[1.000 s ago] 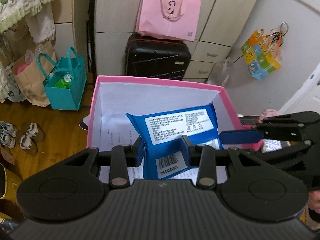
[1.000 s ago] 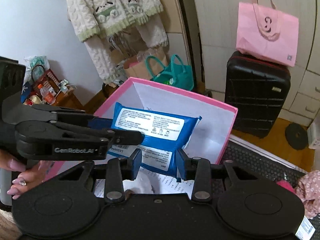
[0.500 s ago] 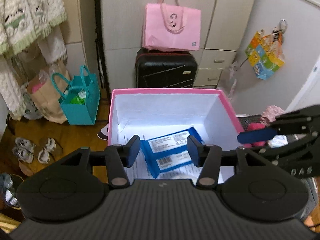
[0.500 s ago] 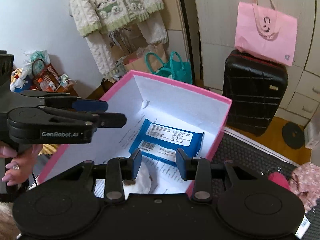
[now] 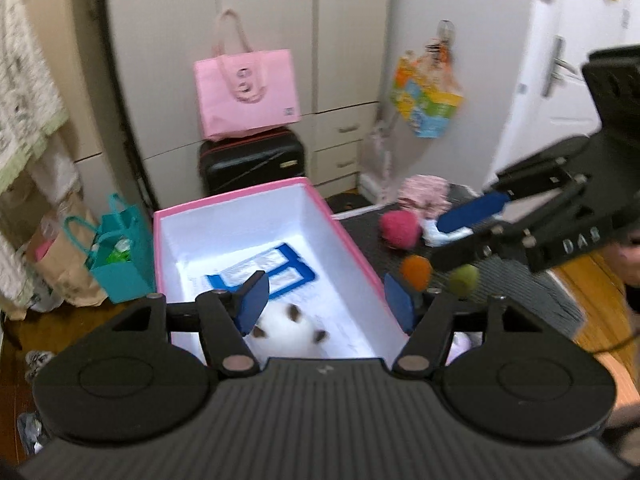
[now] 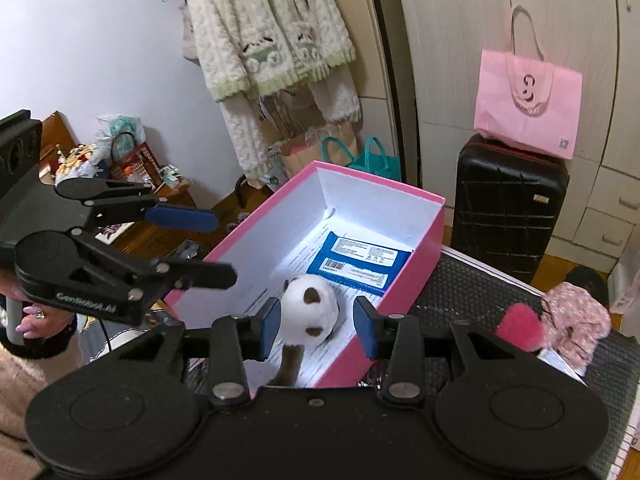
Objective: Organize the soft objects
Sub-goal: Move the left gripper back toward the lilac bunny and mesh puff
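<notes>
The blue wipes pack (image 5: 276, 268) (image 6: 358, 260) lies flat on the floor of the pink box (image 5: 344, 236) (image 6: 248, 228). A white plush toy (image 5: 290, 328) (image 6: 310, 316) with brown patches lies in the box's near end. My left gripper (image 5: 326, 302) (image 6: 224, 246) hangs above the box with its jaws opening and nothing between them. My right gripper (image 6: 318, 330) (image 5: 440, 242) is also above the box, its jaws opening. The plush shows through its gap, below the pads and untouched.
On the dark mat right of the box lie a pink ball (image 5: 400, 229) (image 6: 520, 326), an orange ball (image 5: 416, 273), a green ball (image 5: 464, 279) and a floral cloth (image 5: 424, 192) (image 6: 576, 320). Behind stand a black suitcase (image 6: 508, 208), a pink bag (image 6: 528, 108) and a teal bag (image 5: 116, 264).
Both grippers let go of the blue pack, which dropped flat into the box. Both have risen and drawn back. The left jaws have spread wide, and the plush has come into view.
</notes>
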A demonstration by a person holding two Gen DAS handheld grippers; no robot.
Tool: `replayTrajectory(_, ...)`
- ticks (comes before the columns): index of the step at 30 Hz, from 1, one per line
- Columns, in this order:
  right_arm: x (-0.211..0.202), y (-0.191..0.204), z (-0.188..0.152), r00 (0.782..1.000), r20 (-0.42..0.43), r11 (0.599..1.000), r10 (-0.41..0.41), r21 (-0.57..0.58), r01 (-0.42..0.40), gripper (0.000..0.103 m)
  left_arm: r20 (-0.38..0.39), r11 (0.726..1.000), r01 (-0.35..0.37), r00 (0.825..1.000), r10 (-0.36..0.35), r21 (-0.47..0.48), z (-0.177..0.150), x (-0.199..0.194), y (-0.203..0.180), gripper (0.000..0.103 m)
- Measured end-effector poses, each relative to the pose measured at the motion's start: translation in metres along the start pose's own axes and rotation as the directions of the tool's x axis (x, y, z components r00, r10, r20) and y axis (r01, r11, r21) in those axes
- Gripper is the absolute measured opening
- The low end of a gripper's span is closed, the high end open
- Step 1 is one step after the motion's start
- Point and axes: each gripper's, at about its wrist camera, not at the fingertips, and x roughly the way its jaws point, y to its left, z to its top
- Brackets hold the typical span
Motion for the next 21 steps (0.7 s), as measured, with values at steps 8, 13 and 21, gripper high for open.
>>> replayTrajectory(8, -0.057, 0.004, -0.038, 0.998, 0.052, 0.999, -0.026, -0.017, 0.027, 0.049, -0.015, 0.992, 0.055, 0.998, -0.054, 0.117, -0.016, -0.023, -0.054, 0.065)
replayTrajectory(13, -0.081, -0.001, -0.066, 0.996, 0.061, 0.998, -0.062, -0.005, 0.063, 0.05, -0.055, 0.982, 0.102, 0.994, -0.095, 0.158, -0.024, -0.021, -0.085, 0.065)
replayTrajectory(21, -0.102, -0.011, -0.119, 0.993, 0.065, 0.994, -0.102, 0.029, 0.101, 0.051, -0.11, 0.957, 0.183, 0.981, -0.162, 0.226, -0.043, -0.008, -0.13, 0.068)
